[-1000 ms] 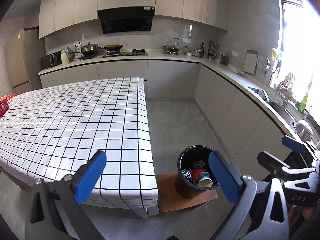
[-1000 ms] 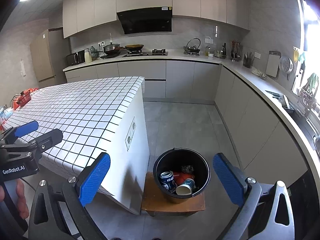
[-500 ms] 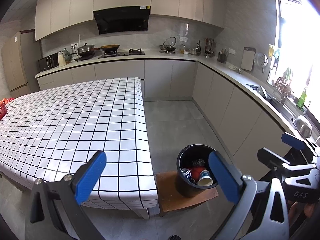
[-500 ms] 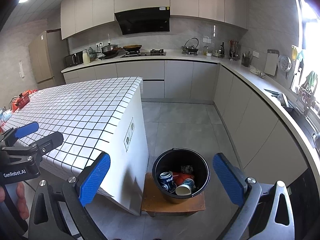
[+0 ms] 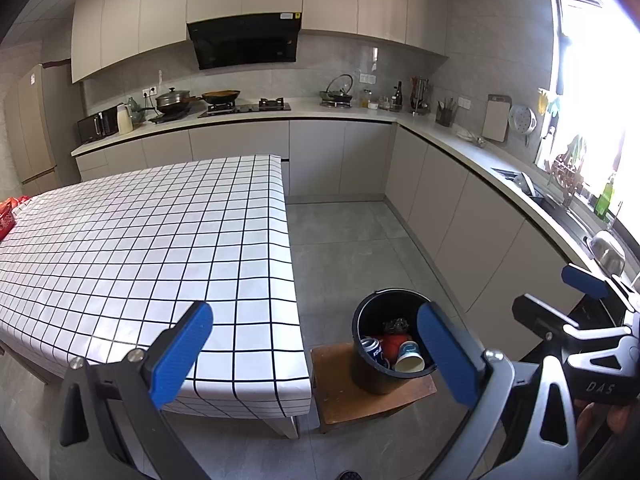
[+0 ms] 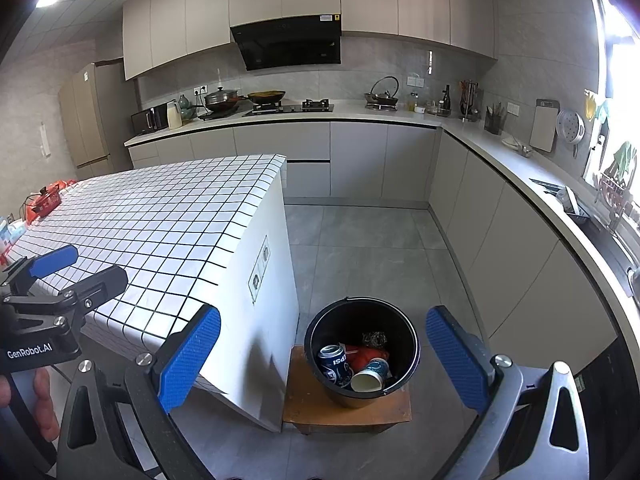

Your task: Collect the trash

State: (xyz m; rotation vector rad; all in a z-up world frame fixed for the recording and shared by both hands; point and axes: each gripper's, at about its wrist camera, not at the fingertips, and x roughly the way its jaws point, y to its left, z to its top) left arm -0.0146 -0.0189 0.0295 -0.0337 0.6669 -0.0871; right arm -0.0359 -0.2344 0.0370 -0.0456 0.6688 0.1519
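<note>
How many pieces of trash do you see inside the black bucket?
4 in the black bucket: blue can at left, paper cup in front, red item in the middle, dark crumpled piece at back. More may be hidden underneath.

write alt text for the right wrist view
Open right gripper hangs empty above a black bucket on a low wooden stool, holding a blue can, a paper cup and red trash; a checked table stands left.

grey tile floor [image 5: 352, 240], grey cabinets [image 5: 248, 140] along two walls, black hood [image 5: 244, 42], checked table [image 5: 140, 240], bright window [image 5: 588, 92] at right.
</note>
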